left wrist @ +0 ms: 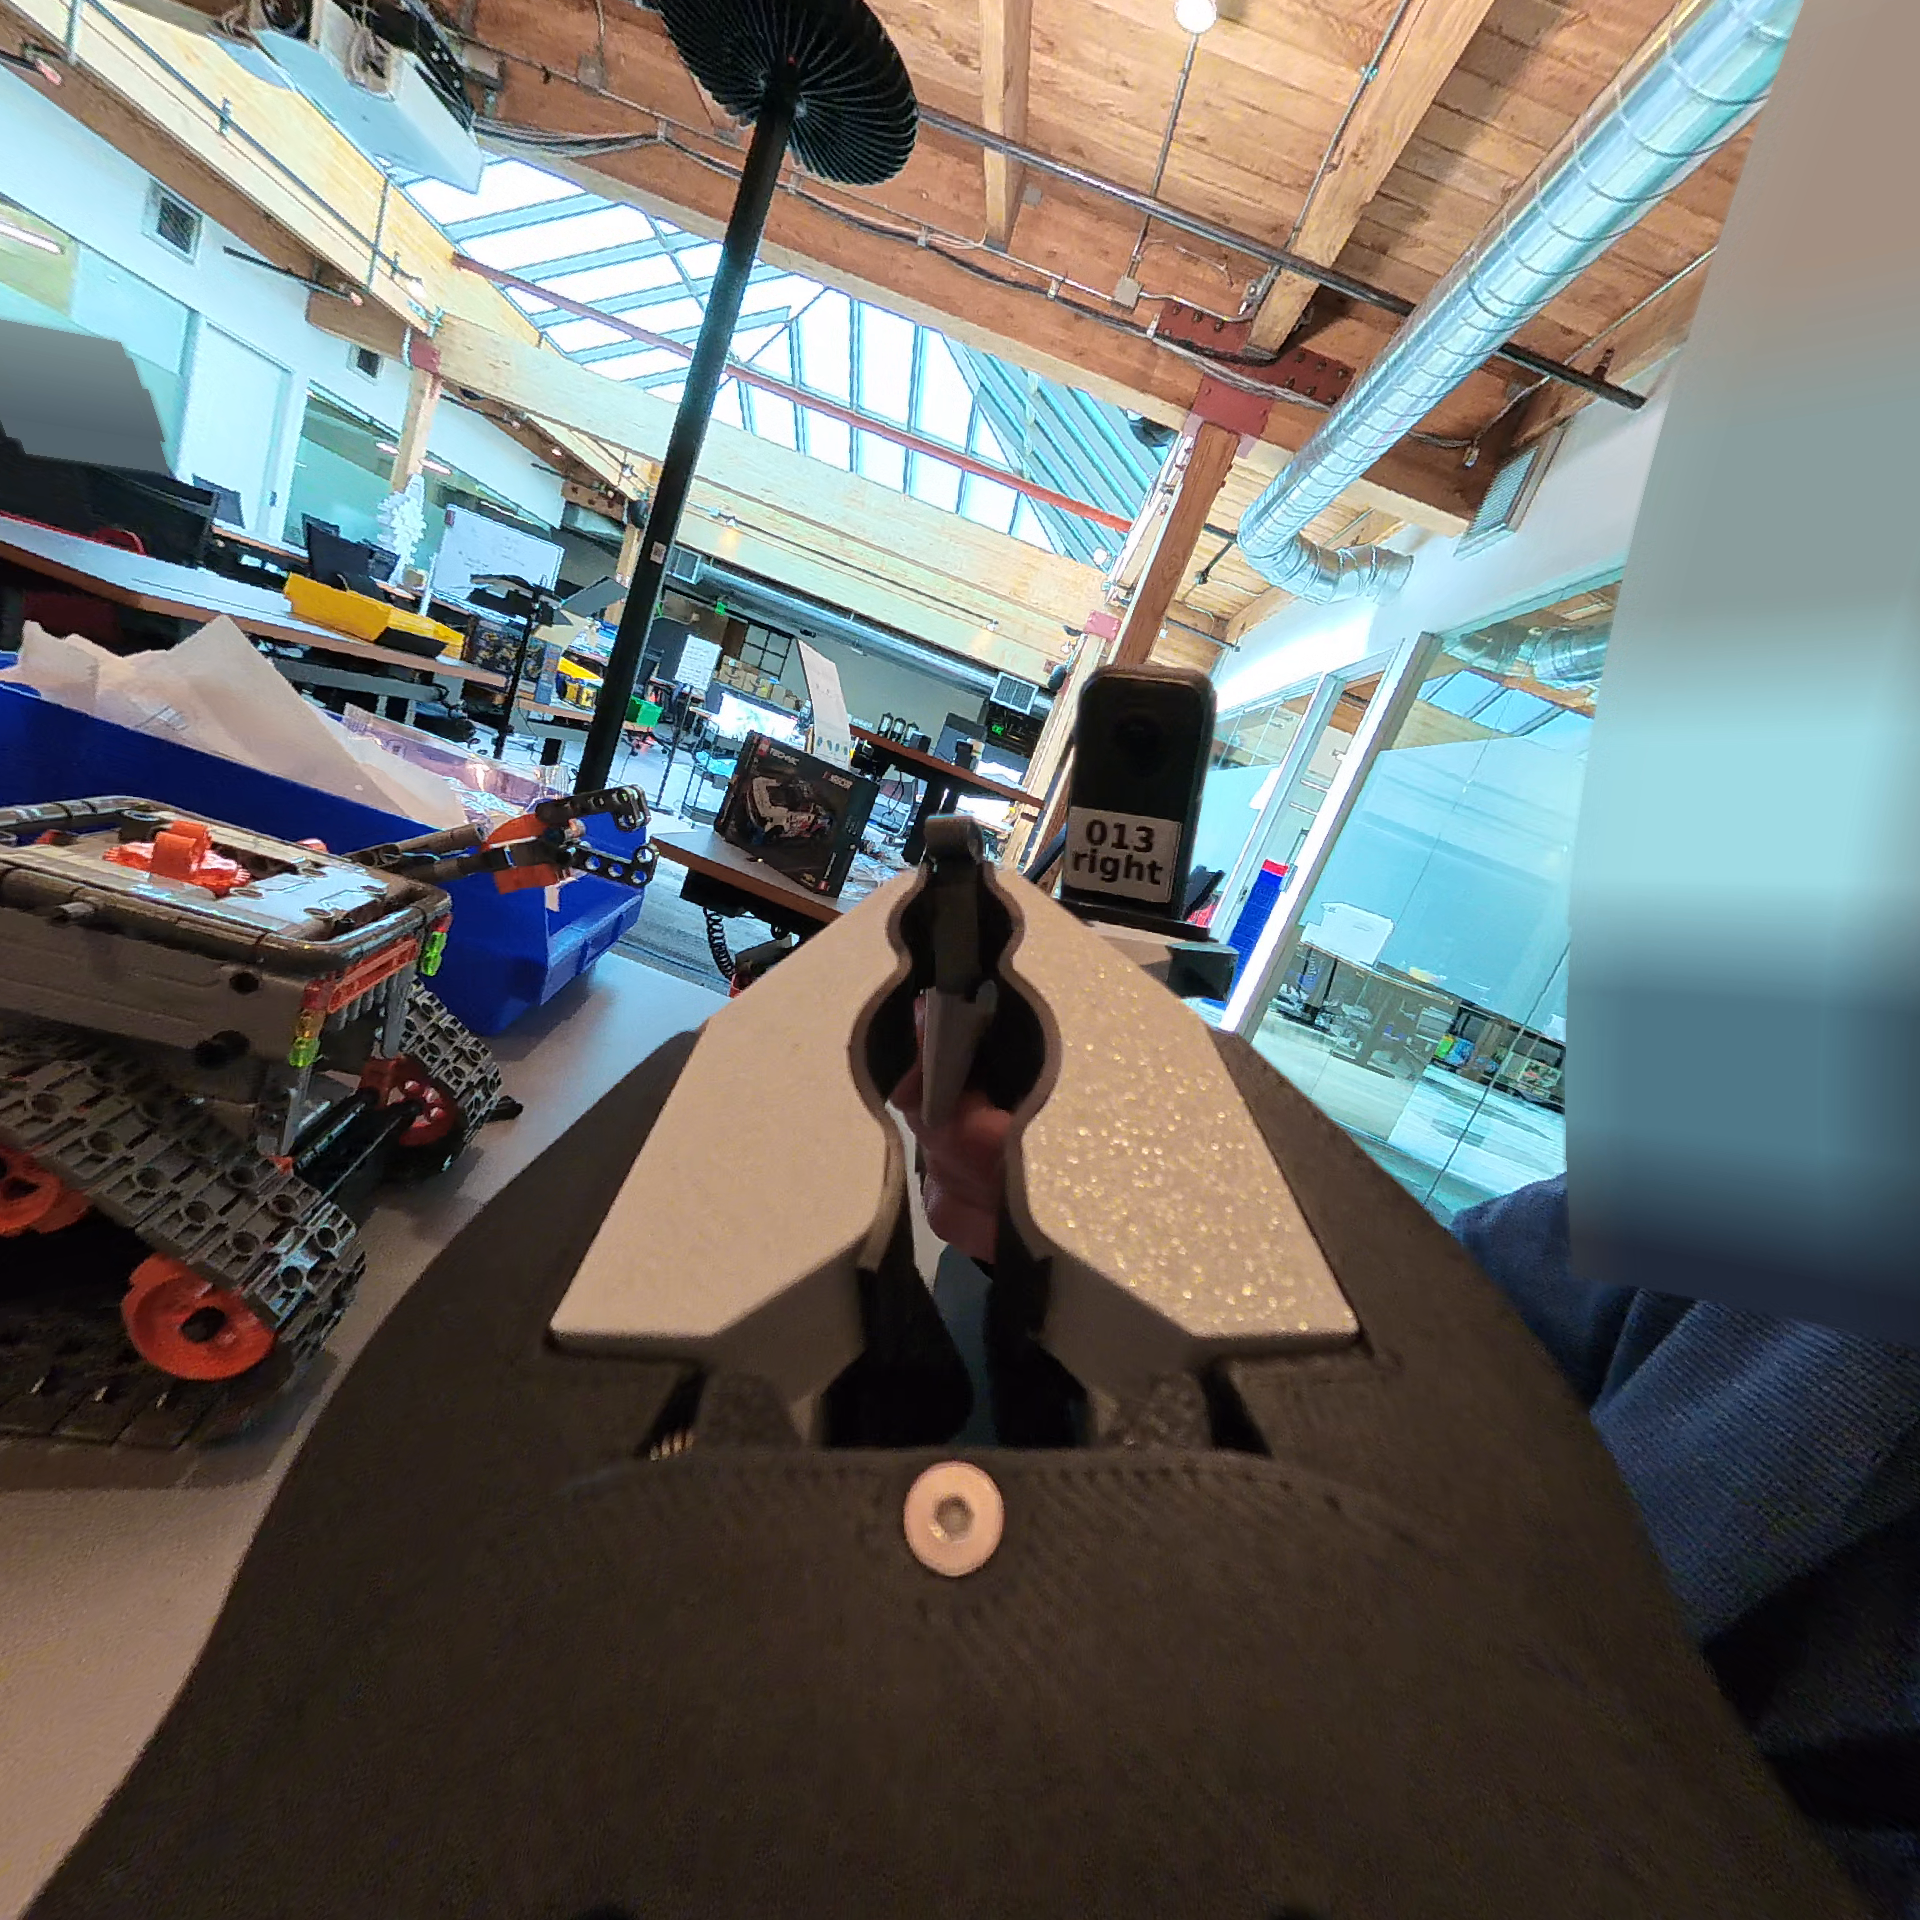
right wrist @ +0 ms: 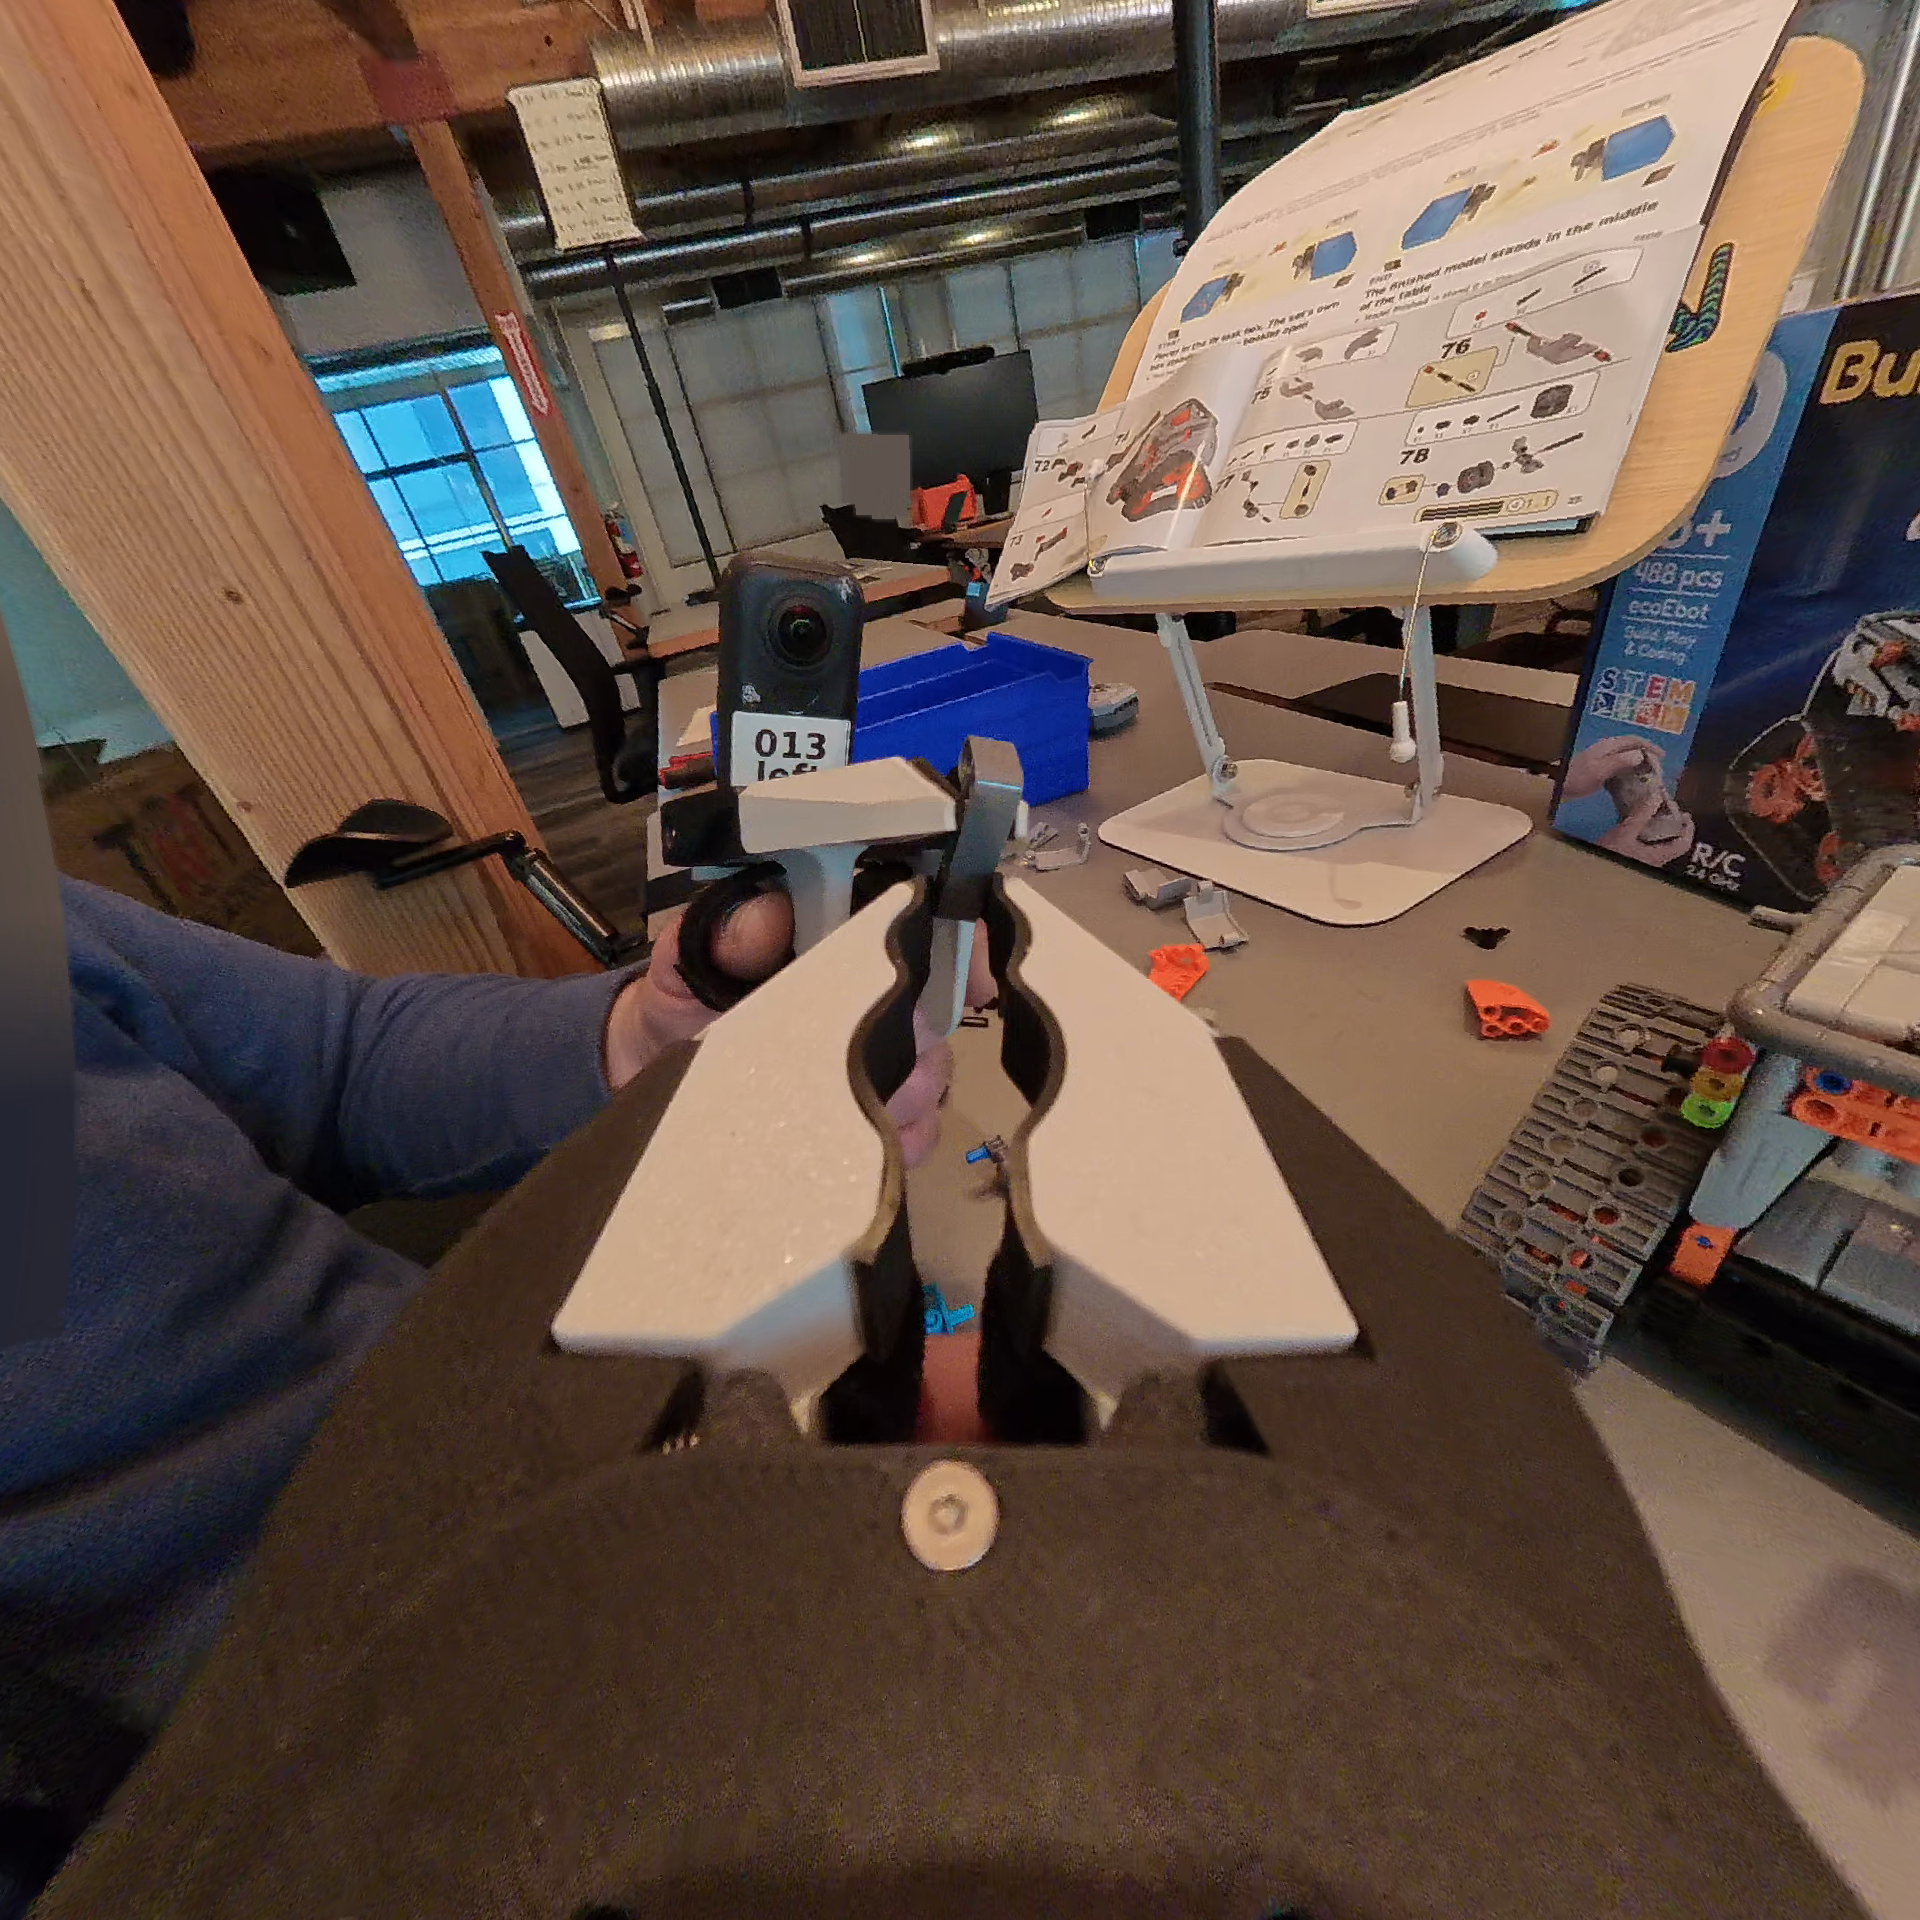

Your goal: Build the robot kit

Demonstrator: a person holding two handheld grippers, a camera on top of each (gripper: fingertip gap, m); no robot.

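Up over the counter (right wrist: 1351, 1049), pinches one bent grey piece (right wrist: 975, 831) from two sides. Squeezes the left hand-held gripper (left wrist: 951, 883) closed on it, and the right hand-held gripper (right wrist: 951, 909) too. Aims them at each other, both tilted up, near the toy tank (left wrist: 208, 987).

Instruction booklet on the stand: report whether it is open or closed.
Open. The instruction booklet lies spread on the tilted wooden stand, with two facing pages of diagrams showing, its bottom edge resting on the white ledge.
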